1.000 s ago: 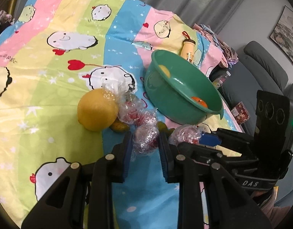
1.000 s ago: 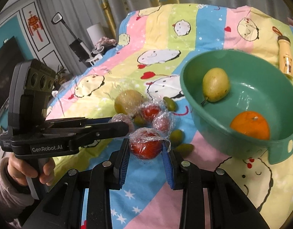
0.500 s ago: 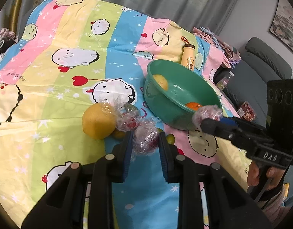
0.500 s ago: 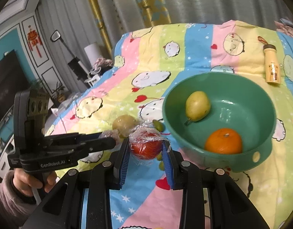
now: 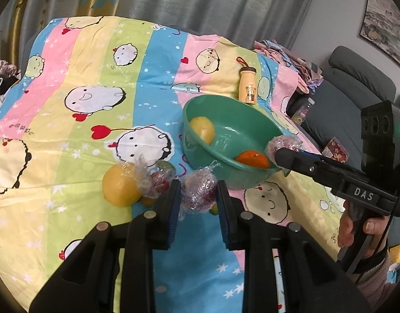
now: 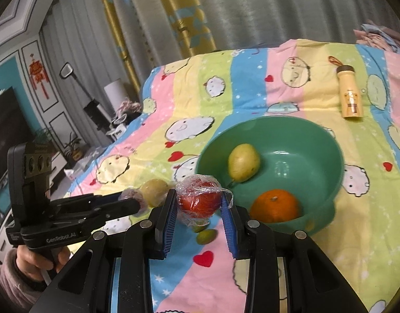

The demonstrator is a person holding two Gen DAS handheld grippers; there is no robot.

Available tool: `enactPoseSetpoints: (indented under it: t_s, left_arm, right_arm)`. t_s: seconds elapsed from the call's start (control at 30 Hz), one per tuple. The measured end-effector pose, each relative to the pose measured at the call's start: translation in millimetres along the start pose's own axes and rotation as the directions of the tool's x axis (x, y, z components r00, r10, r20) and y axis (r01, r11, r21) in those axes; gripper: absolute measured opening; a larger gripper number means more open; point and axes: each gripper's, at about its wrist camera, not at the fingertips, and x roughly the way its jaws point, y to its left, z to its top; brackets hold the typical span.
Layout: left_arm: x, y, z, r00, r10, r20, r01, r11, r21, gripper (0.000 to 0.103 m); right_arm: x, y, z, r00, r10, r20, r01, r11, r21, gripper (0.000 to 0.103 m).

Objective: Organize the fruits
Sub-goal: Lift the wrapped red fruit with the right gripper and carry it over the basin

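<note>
Your left gripper (image 5: 198,195) has its jaws clamped on a small wrapped fruit (image 5: 198,194). Your right gripper (image 6: 200,203) grips a wrapped red fruit (image 6: 200,199) between its pads, the green bowl (image 6: 330,182) just beyond, rightward.

clear: bowl (image 6: 327,140) right half | blocked: pear (image 6: 243,166), orange (image 6: 275,206) inside

We see a striped cartoon bedsheet (image 5: 69,140) carrying a green basin (image 5: 200,156); beyond the basin lies a yellow bottle (image 5: 248,87), before it a wrapped yellow fruit (image 5: 119,187) and small green fruits (image 6: 206,236).
</note>
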Motion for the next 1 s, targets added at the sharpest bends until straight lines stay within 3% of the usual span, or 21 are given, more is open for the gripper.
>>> enactPoseSetpoints:
  t_s: [0.37, 0.73, 1.0]
  left_arm:
    - [18, -36, 36, 0.999, -0.034, 0.001, 0.034, 0.997, 0.071, 0.027]
    - [63, -64, 60, 0.998, -0.018, -0.063, 0.027, 0.991, 0.134, 0.027]
    - [87, -56, 70, 0.990, -0.017, -0.137, 0.032, 0.993, 0.115, 0.027]
  right_arm:
    - [-11, -30, 6, 0.996, -0.078, 0.043, 0.075, 0.995, 0.072, 0.035]
    - [-9, -51, 7, 0.989, -0.140, 0.039, 0.135, 0.985, 0.112, 0.035]
    - [2, -59, 7, 0.991, -0.133, 0.024, 0.129, 0.982, 0.135, 0.035]
